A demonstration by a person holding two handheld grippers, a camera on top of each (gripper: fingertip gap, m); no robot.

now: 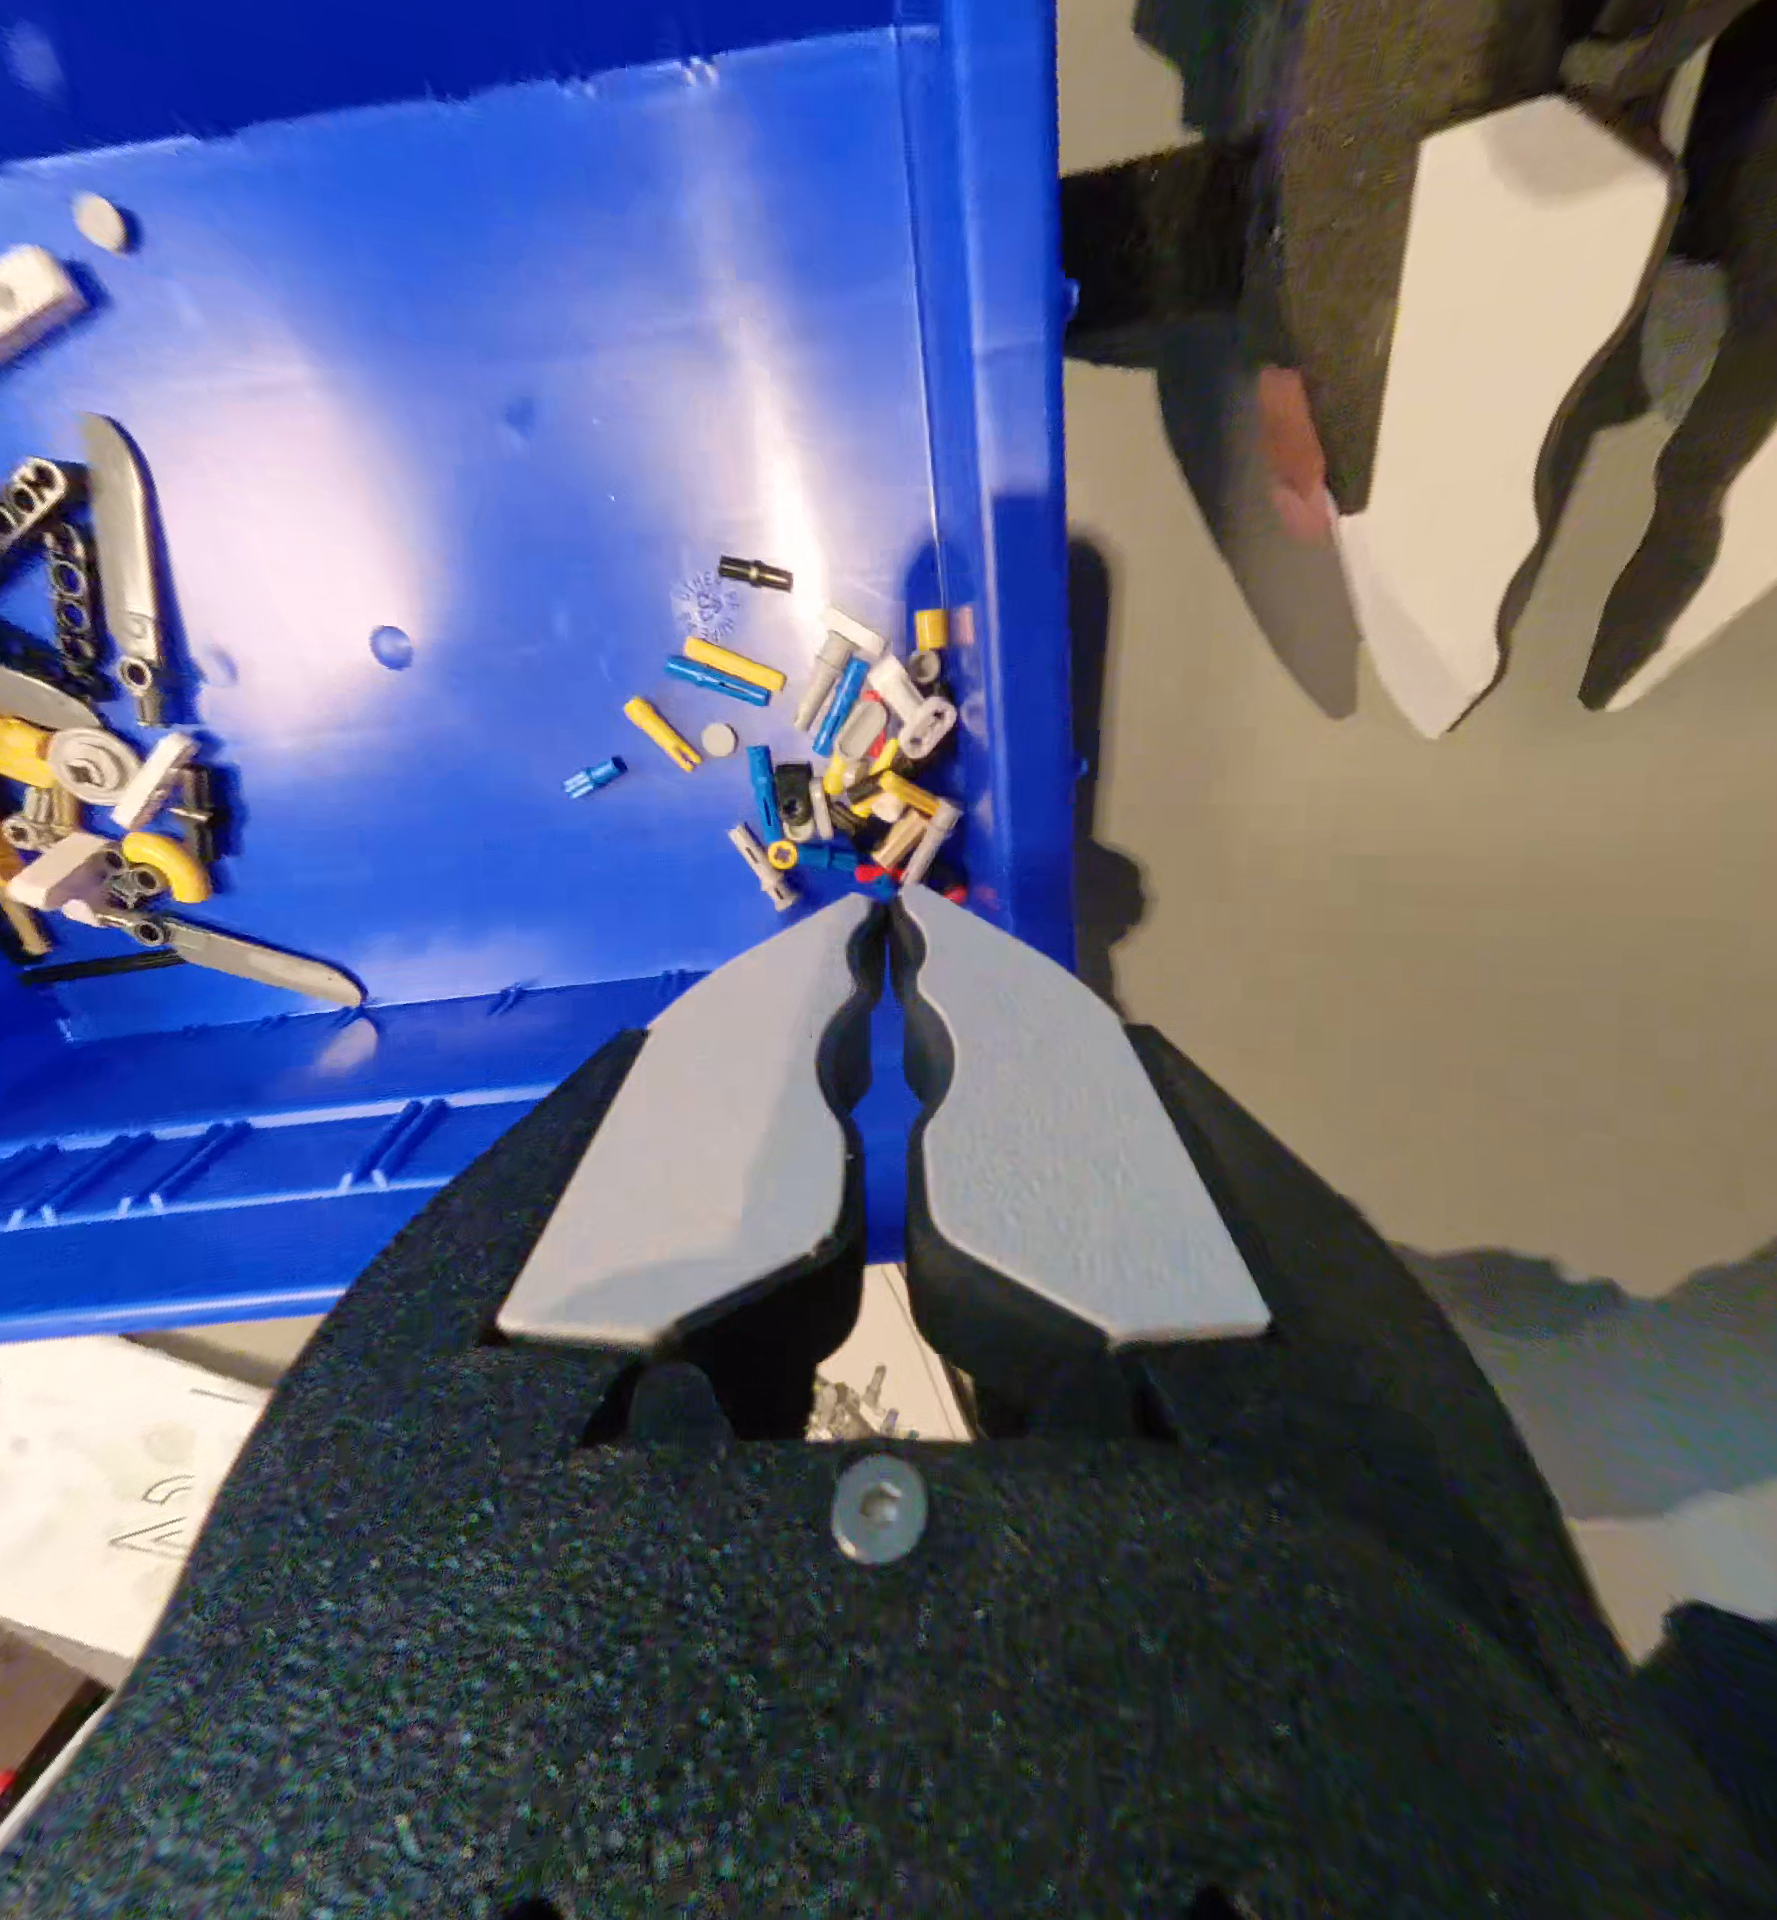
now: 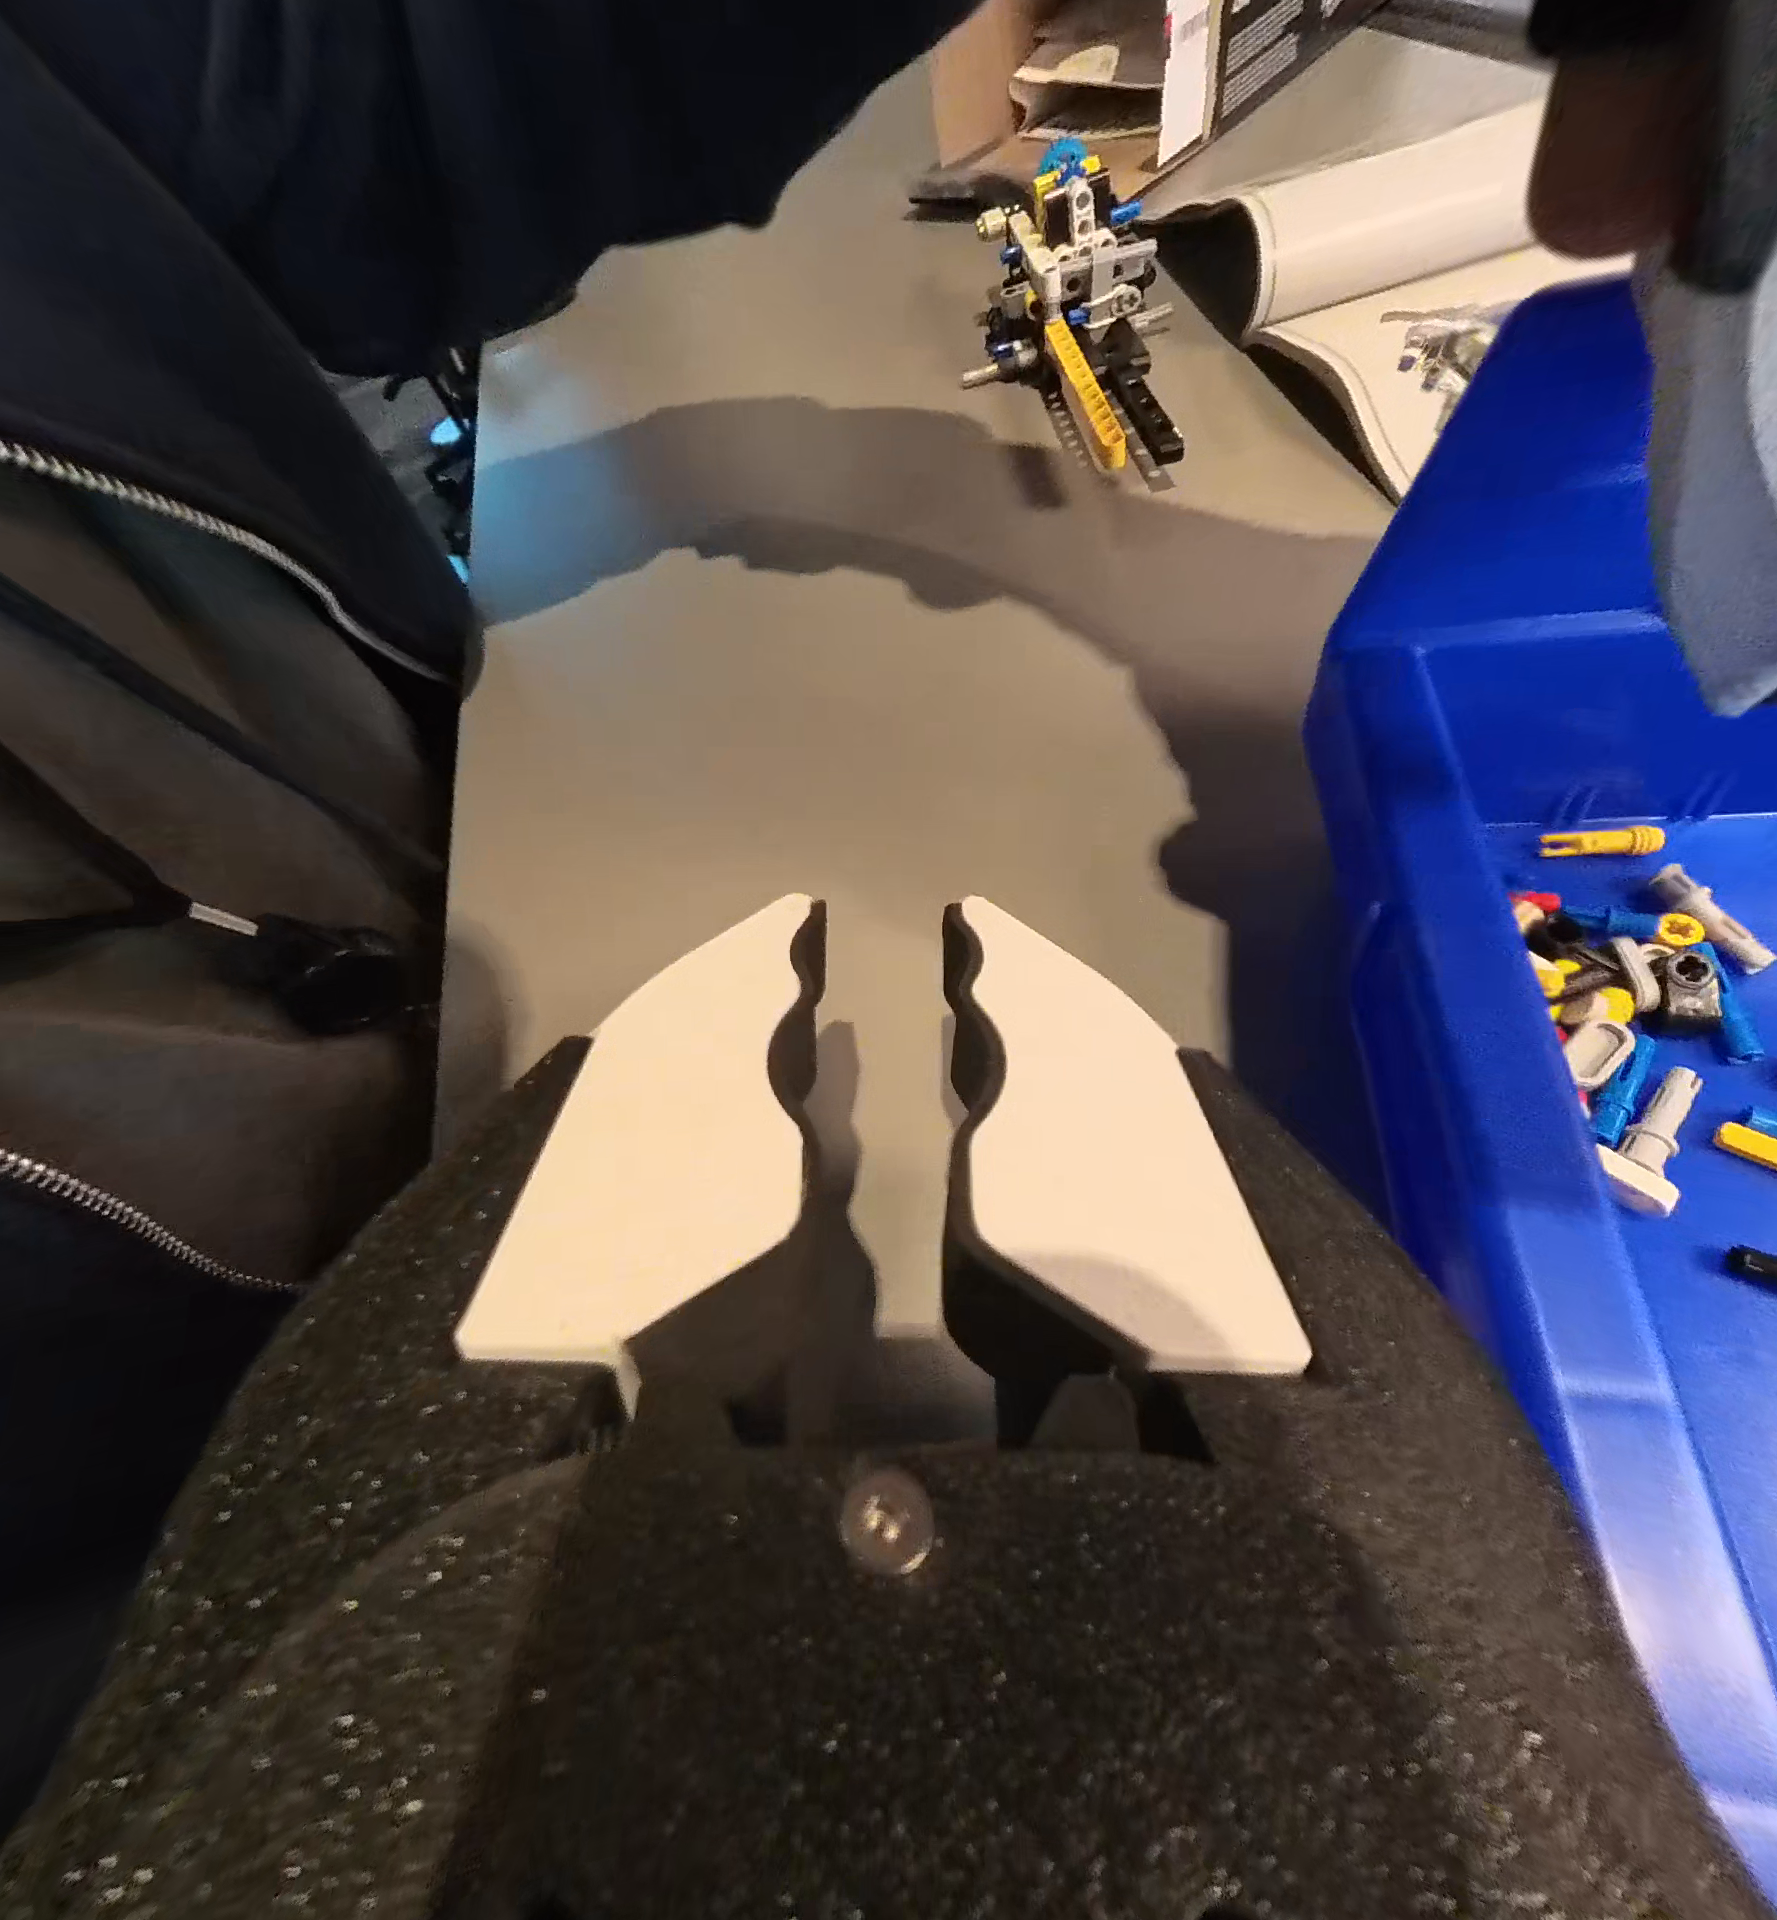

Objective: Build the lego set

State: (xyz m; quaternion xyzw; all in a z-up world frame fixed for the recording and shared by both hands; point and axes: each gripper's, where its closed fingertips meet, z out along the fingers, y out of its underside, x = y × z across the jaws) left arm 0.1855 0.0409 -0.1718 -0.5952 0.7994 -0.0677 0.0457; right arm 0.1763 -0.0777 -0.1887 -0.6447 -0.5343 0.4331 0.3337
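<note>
My left gripper (image 1: pixel 889 902) hangs over the near right corner of a blue bin (image 1: pixel 448 436), with its fingertips together. Just beyond the tips lies a pile of small pins and connectors (image 1: pixel 863 758) in blue, yellow, grey and red. The same pile shows in the right wrist view (image 2: pixel 1632 997). My right gripper (image 2: pixel 884 914) is open and empty above the bare grey table. It also shows blurred at the upper right of the left wrist view (image 1: pixel 1486 686). A partly built model (image 2: pixel 1071 301) of yellow, black and grey beams stands on the table far ahead.
Yellow, black and grey parts, some joined, (image 1: pixel 63 748) lie at the bin's left side. An open instruction booklet (image 2: pixel 1362 260) and a box (image 2: pixel 1237 62) lie beyond the bin (image 2: pixel 1466 935). A person's dark zipped jacket (image 2: pixel 136 468) fills the left. Printed paper (image 1: pixel 32 1475) lies below the bin. My hands' fingertips stand some 12 centimeters from each other.
</note>
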